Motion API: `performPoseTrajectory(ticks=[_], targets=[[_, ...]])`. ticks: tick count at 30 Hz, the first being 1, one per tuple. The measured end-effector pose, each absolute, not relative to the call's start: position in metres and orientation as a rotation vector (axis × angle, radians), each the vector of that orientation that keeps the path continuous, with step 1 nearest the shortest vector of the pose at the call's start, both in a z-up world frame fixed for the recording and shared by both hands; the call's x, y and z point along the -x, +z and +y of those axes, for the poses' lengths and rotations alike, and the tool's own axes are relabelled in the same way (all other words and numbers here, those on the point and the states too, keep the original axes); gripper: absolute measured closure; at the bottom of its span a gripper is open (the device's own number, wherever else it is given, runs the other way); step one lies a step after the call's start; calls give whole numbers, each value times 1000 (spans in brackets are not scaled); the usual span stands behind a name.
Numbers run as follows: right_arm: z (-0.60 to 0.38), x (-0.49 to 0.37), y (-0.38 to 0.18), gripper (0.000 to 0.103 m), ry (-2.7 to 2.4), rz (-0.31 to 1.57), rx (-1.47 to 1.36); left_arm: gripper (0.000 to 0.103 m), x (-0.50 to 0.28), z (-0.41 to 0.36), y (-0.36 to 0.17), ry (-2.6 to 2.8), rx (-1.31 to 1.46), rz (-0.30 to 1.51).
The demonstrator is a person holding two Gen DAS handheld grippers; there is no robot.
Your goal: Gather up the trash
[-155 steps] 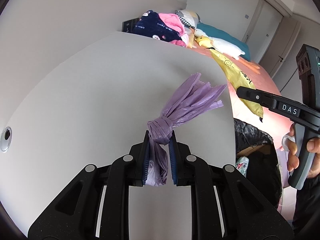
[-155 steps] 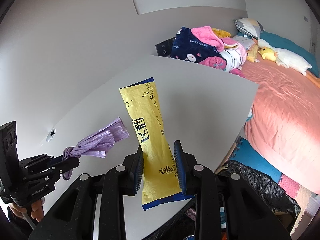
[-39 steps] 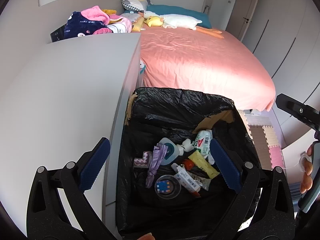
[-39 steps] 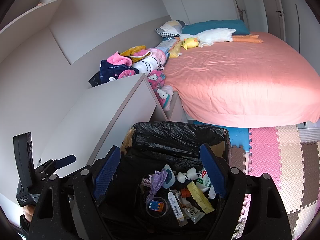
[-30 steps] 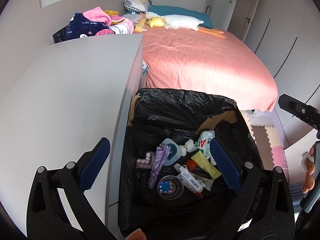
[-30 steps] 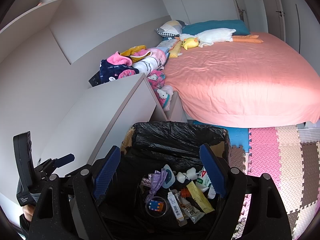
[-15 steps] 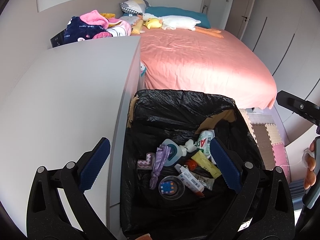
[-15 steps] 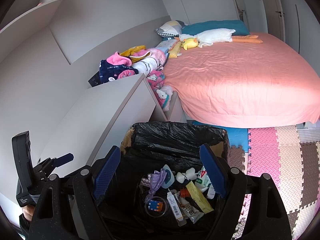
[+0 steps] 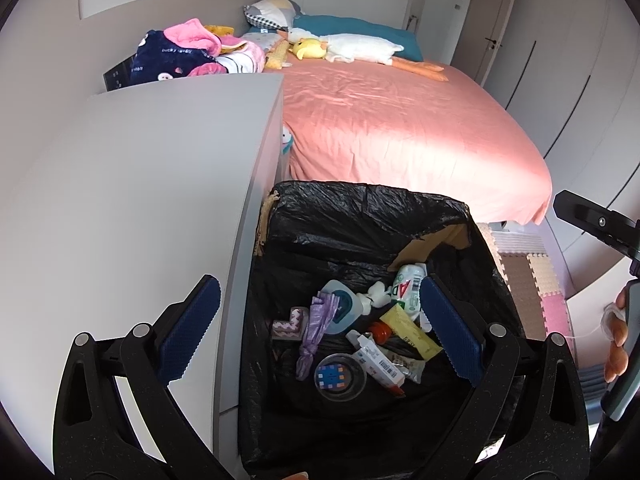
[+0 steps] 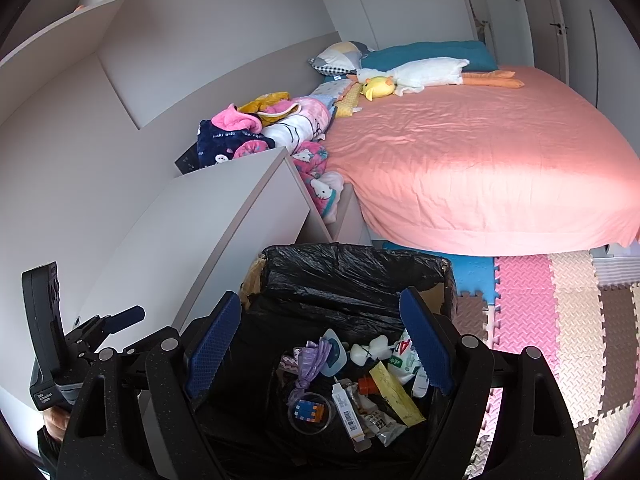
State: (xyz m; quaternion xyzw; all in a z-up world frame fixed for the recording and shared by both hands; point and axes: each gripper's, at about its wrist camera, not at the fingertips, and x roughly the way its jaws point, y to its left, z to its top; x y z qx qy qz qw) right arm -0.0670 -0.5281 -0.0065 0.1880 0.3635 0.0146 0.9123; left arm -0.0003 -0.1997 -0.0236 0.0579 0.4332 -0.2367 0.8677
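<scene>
Hovering wide open and empty, two tools, left tool [image 9: 320, 328] and right tool [image 10: 320, 344], overlook one trash bin [image 9: 360, 208].

A home bedroom: pink-sheeted bed [image 10: 480, 168], pillows [image 10: 340, 58], plush toys [image 10: 412, 72].

Bin liner is a crinkly black plastic bag [image 9: 360, 216] over a brown cardboard box [image 9: 436, 240]. Inside: a knotted lilac plastic bag [image 9: 316, 332], a long yellow snack wrapper [image 9: 408, 332], and a clear round tub [image 9: 340, 376] with a blue-and-orange checker pattern. Bedsheet [image 9: 400, 128] is salmon pink, and the foam floor mats [image 10: 560, 320] are pink, cream, brown and blue squares.
</scene>
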Motion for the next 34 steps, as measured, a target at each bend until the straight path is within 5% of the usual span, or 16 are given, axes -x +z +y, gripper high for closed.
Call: performPoseTrajectory(ticks=[34], targets=[[-529, 69, -6, 21, 29, 750, -385, 7, 2, -204, -23, -492, -158, 885]])
